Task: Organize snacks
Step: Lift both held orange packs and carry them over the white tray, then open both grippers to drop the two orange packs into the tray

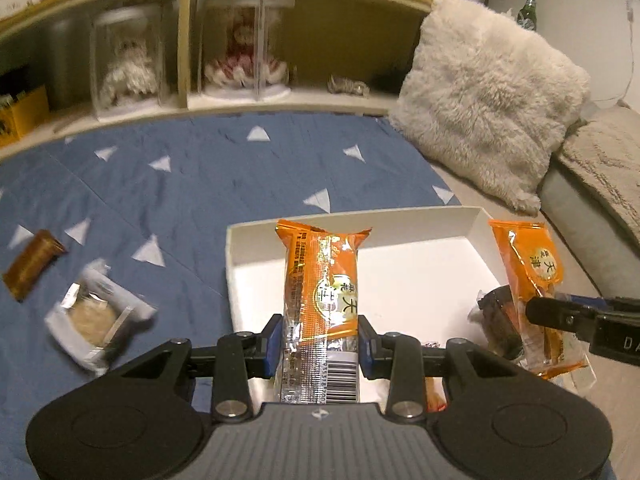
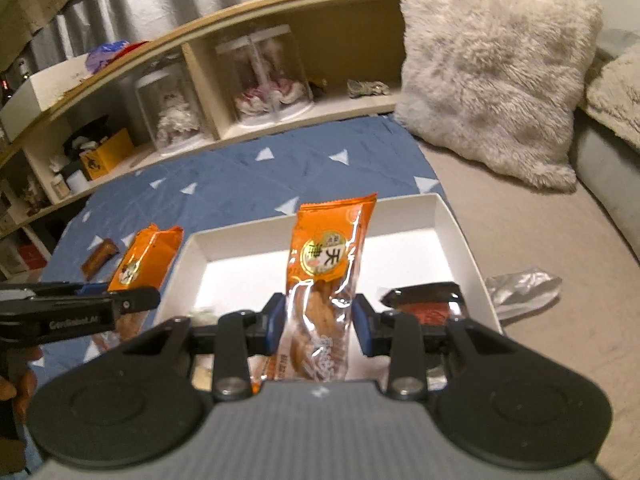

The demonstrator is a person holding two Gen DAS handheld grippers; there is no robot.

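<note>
My left gripper (image 1: 319, 336) is shut on a long orange snack packet (image 1: 322, 280), which stands upright above the near-left part of a white open box (image 1: 400, 216). My right gripper (image 2: 319, 320) is shut on a second orange packet (image 2: 332, 256), held over the same box (image 2: 360, 208). Each gripper also shows at the edge of the other's view, with its packet (image 1: 528, 264) (image 2: 144, 260). A dark packet (image 2: 428, 304) lies in the box's near right corner.
On the blue triangle-print sheet left of the box lie a round pastry in a clear wrapper (image 1: 96, 316) and a brown packet (image 1: 32, 264). A silver wrapper (image 2: 524, 288) lies right of the box. A fluffy pillow (image 1: 488, 92) and a low shelf (image 1: 240, 100) stand behind.
</note>
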